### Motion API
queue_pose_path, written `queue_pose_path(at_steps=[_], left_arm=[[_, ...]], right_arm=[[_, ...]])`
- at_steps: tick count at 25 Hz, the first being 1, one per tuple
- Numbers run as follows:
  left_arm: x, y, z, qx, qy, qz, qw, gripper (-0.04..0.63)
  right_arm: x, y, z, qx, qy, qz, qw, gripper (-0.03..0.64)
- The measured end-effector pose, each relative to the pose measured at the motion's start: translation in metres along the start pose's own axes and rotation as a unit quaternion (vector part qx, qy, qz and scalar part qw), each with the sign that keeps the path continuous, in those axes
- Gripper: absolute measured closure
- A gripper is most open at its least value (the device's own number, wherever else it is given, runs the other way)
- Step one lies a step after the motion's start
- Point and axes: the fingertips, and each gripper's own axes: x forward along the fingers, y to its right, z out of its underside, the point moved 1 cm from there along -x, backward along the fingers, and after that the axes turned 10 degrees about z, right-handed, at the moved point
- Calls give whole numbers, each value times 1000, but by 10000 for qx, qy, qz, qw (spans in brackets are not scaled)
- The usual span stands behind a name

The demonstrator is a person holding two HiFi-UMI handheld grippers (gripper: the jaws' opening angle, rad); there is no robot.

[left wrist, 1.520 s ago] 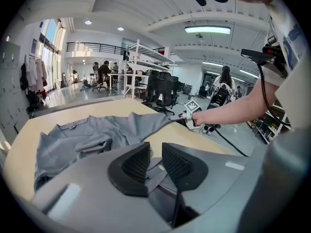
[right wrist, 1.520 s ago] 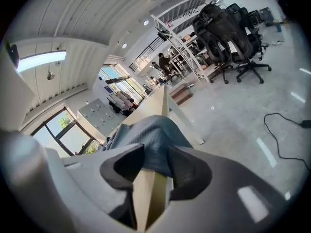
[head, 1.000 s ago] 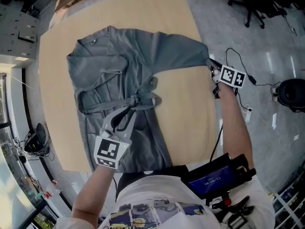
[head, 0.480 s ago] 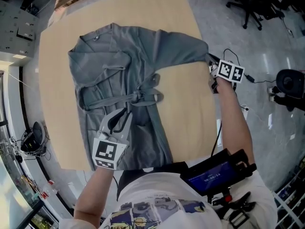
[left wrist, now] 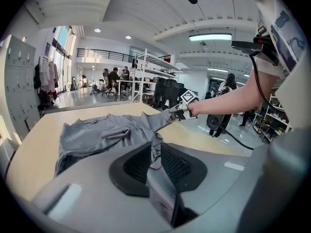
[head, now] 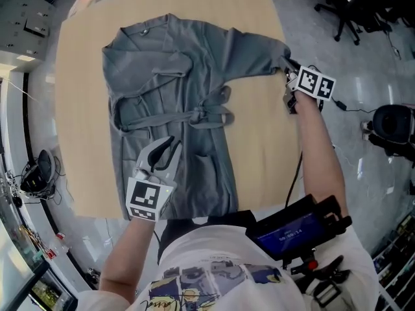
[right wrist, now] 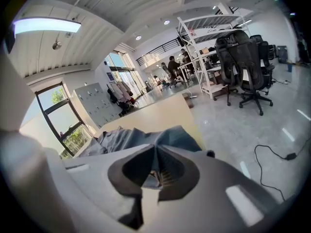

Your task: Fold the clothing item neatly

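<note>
Tabletop (head: 78, 44): light wood, carrying the single task item. Robe (head: 194, 63): grey, spread flat on the tabletop, collar (head: 150, 28) at the far side, hem reaching the near edge by the person; the cloth on its left-hand side lies in rumpled folds. Left gripper (head: 170, 142): resting on the robe's front panel, below and left of the belt knot; in the left gripper view its jaws (left wrist: 155, 152) stand almost together, pinching a strip of the grey cloth. Belt (head: 162, 118): same grey, running across the robe's waist and tied in a knot (head: 209, 114) at centre. Sleeve (head: 259, 52): drawn out straight to the right as far as the tabletop's right edge. Right gripper (head: 288, 67): at that edge, jaws closed tight on the sleeve's end; the right gripper view shows cloth clamped between its pads (right wrist: 155, 168). Floor (head: 363, 63): grey and glossy, right of the tabletop, with a black cable (right wrist: 274, 158) lying on it. Office chairs (right wrist: 240, 52): black, standing well apart from the tabletop.
</note>
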Motion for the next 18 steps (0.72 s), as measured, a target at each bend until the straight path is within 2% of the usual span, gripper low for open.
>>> queue_pose_path(at_steps=[18], left_arm=[[-86, -23, 44, -360, 252, -286, 9986, 526]], right_arm=[[26, -164, -7, -906, -59, -641, 9938, 600]])
